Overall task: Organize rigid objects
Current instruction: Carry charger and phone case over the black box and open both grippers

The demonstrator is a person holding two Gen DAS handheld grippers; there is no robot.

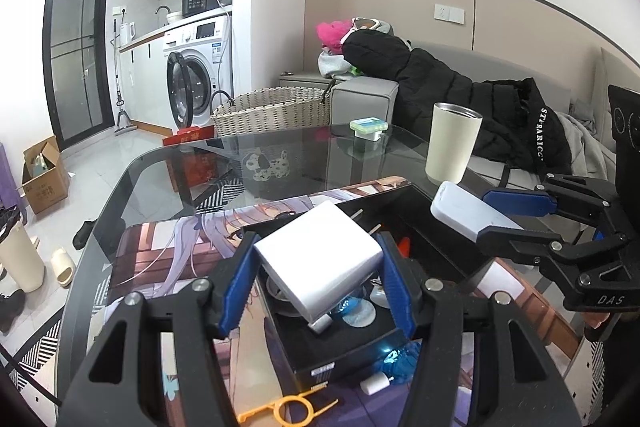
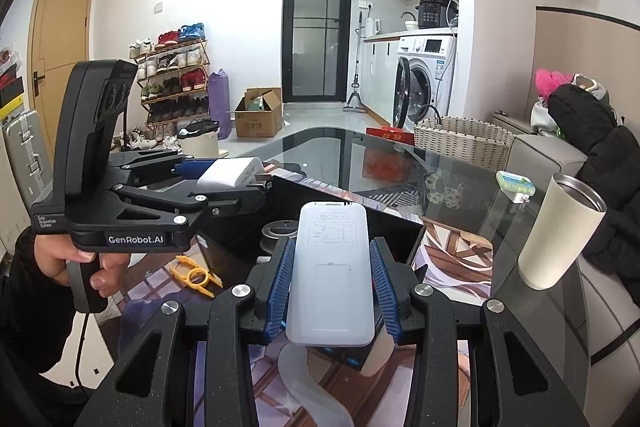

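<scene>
Charger block point(image 1: 318, 259) is sitting clamped between the left gripper point(image 1: 316, 283) fingers, hanging above the black box point(image 1: 344, 343). Right gripper point(image 2: 332, 291) is gripping a white remote point(image 2: 330, 279) over the box's right side. Only the right view is showing the person's hand point(image 2: 76, 263); a cup point(image 1: 452, 143) is standing far right.

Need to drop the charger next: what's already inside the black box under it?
Inside the black box: round pale discs and a round grey item. The white charger, held in the left gripper, covers the middle.
</scene>
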